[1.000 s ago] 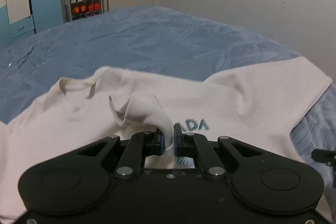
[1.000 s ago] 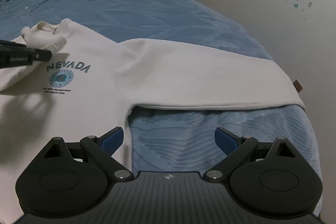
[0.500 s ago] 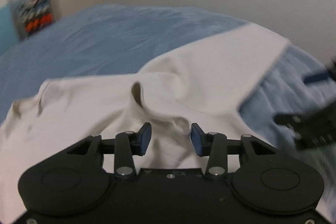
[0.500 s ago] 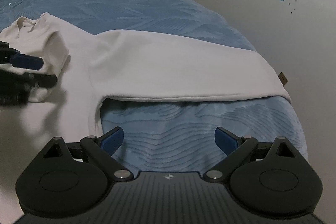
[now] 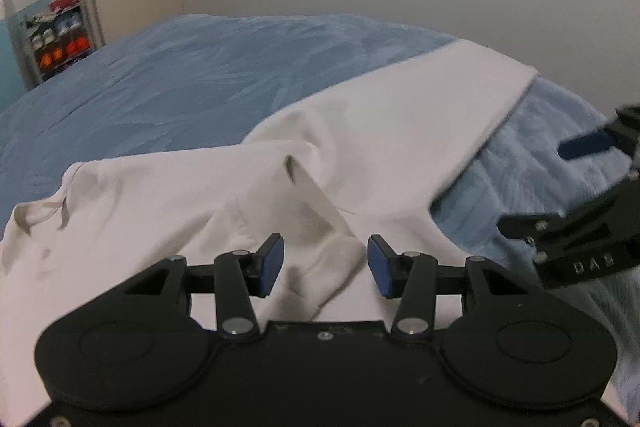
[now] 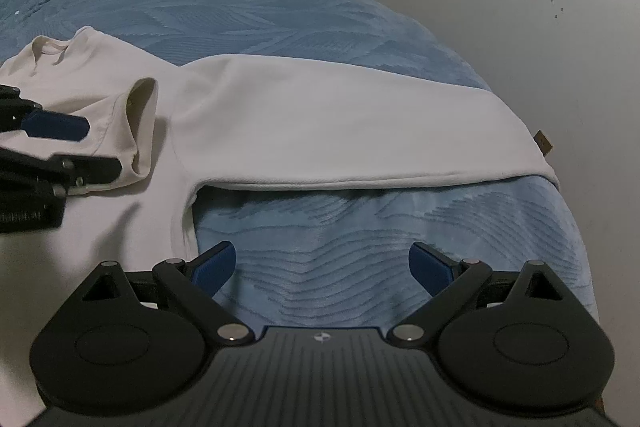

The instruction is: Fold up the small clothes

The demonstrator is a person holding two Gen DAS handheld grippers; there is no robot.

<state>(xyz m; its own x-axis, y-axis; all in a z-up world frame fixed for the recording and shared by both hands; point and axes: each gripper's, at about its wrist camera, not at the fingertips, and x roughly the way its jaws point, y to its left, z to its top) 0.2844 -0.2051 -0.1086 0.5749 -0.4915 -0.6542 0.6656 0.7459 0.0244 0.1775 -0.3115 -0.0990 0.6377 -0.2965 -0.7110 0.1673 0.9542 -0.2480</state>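
A white long-sleeved top point(image 6: 312, 131) lies spread on a blue bedspread point(image 6: 248, 7), which gives a wide, soft, flat bed for folding and lets cloth slide little once laid. One sleeve point(image 5: 304, 267) is folded in across the chest, and its cuff sits in the gap between the left gripper point(image 5: 325, 265)'s fingers, which stand apart with neither blue pad point(image 5: 269, 263) pressing the cloth; judged from this, the cuff rests free on the body of the top, placed there so that side of the garment is narrowed. In the right wrist view the same cuff point(image 6: 141, 131) shows just beyond the tips of the left gripper's fingers, its open end tilted up and a little rumpled, so it may want flattening. The other sleeve point(image 6: 360, 143) is laid out straight to the side, ahead of the right gripper point(image 6: 322, 267), well beyond the finger tips, its end near the bed's edge by the wall point(image 6: 520, 67). The right gripper's fingers are wide apart with only bedspread between them, just beside the armpit seam of the top on the left finger's side. That position suits reaching forward for the outstretched sleeve, which is likely the next part to fold inward. The neckline point(image 6: 50, 47) lies far beyond the left fingers, flat and untouched.
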